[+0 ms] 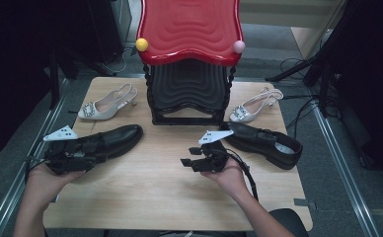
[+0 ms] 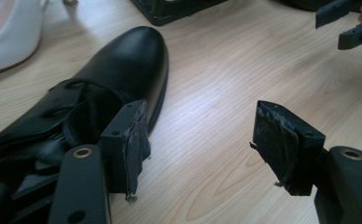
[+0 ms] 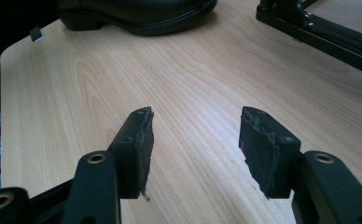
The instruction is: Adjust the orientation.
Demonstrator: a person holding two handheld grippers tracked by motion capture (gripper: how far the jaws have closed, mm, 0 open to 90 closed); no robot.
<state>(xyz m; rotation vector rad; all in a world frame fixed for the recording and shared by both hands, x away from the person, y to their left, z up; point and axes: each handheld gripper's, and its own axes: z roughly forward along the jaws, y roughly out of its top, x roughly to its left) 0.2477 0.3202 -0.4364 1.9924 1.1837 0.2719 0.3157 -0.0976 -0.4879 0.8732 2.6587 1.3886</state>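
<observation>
High view, worktop (image 1: 170, 182): pale wood-grain board with rounded corners, set on a grey floor.
High view, rack (image 1: 189, 54): glossy red top tier with rippled surface, a yellow ball and a pink ball at its front corners; black rippled tier beneath, on a black frame at the far middle of the worktop.
High view, left black shoe (image 1: 111, 139): smooth polished leather, laced, rounded toe pointing right and away; lies on the near left of the worktop.
High view, left gripper (image 1: 88, 150): black body with grey three-cornered plate, held in a hand at the left edge, lying against the heel end of the left black shoe; finger state cannot be told from here.
High view, right gripper (image 1: 189, 157): black, in a hand at the centre, pointing left, fingers apart over bare wood.
High view, right black shoe (image 1: 263, 143): matching leather, pale lining visible, near right.
High view, pale heels: left pump (image 1: 106, 103) and right pump (image 1: 253, 106), cream slingbacks with sparkling buckles, flanking the rack.
Left gripper view, fingers (image 2: 130, 144): wide, nothing between them; frayed dark pads. The near finger overlaps the shoe's laced opening; glossy toe (image 2: 132, 60) beyond.
Right gripper view, fingers (image 3: 137, 149): wide, empty, worn pads, above wood grain; a black shoe's sole and low heel (image 3: 137, 14) at the far edge.
</observation>
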